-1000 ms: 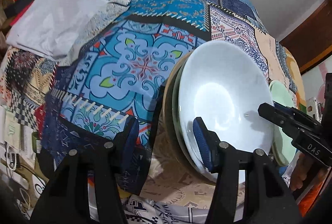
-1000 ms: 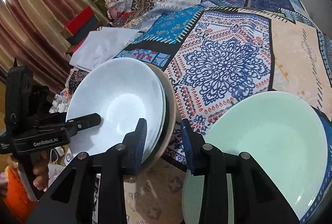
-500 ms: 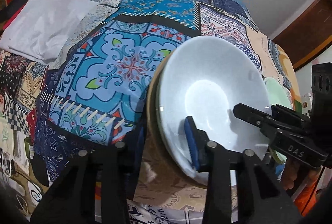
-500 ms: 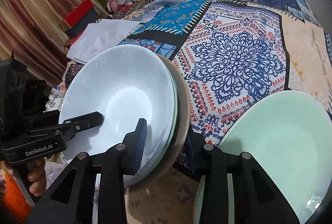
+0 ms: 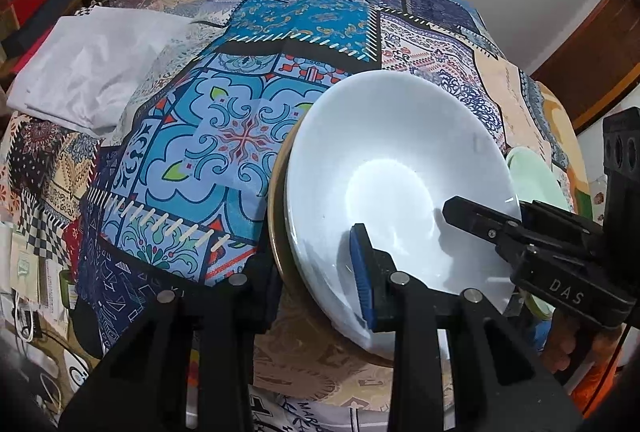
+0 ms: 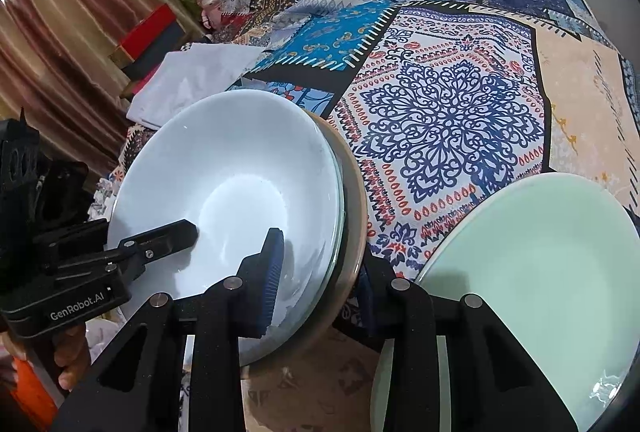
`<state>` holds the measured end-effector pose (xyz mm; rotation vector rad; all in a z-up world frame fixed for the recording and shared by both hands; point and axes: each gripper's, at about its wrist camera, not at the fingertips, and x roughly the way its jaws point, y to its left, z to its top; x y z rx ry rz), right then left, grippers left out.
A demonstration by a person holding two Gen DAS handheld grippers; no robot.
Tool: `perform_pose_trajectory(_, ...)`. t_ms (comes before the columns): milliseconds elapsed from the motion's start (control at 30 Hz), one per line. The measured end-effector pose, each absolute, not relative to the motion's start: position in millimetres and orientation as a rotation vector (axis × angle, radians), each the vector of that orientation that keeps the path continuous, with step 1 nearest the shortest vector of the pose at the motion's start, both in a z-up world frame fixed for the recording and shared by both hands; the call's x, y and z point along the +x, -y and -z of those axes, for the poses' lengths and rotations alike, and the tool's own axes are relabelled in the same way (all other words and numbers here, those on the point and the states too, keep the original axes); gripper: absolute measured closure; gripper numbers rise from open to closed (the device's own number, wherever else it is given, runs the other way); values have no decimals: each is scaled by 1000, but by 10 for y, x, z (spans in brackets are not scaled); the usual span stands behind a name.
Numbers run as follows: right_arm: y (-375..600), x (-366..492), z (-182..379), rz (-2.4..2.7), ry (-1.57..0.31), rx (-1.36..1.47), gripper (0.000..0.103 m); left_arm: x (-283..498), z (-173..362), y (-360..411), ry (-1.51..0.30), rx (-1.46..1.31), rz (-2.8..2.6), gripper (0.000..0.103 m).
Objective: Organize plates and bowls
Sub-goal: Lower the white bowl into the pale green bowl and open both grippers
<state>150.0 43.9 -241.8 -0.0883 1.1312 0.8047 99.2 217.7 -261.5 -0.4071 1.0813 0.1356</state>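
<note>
A stack of dishes, a white bowl (image 5: 400,176) on top and a brown plate (image 5: 278,232) beneath, is held tilted over the patchwork cloth. My left gripper (image 5: 316,272) is shut on the stack's left rim, one finger inside the bowl, one behind. My right gripper (image 6: 320,272) is shut on the stack (image 6: 224,200) at its right rim, one finger inside, one behind the brown plate (image 6: 354,216). A pale green plate (image 6: 532,272) lies on the cloth at the right; it also shows in the left wrist view (image 5: 536,176).
A patterned patchwork cloth (image 6: 440,104) covers the surface. A folded white cloth (image 5: 92,64) lies at the left. Boxes and a pink toy (image 6: 208,0) sit beyond the far left edge, by a curtain.
Both grippers have closed in on the stack's rims and the stack has lifted and tilted. The bowl now sits larger and more central in both views.
</note>
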Motion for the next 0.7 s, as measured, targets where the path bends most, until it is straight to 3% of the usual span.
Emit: perform_pose_trajectory(700, -21, 1538, 1868, -755, -1017, -10, 73, 1120, 2088, -1859, -1004, -354, -81, 71)
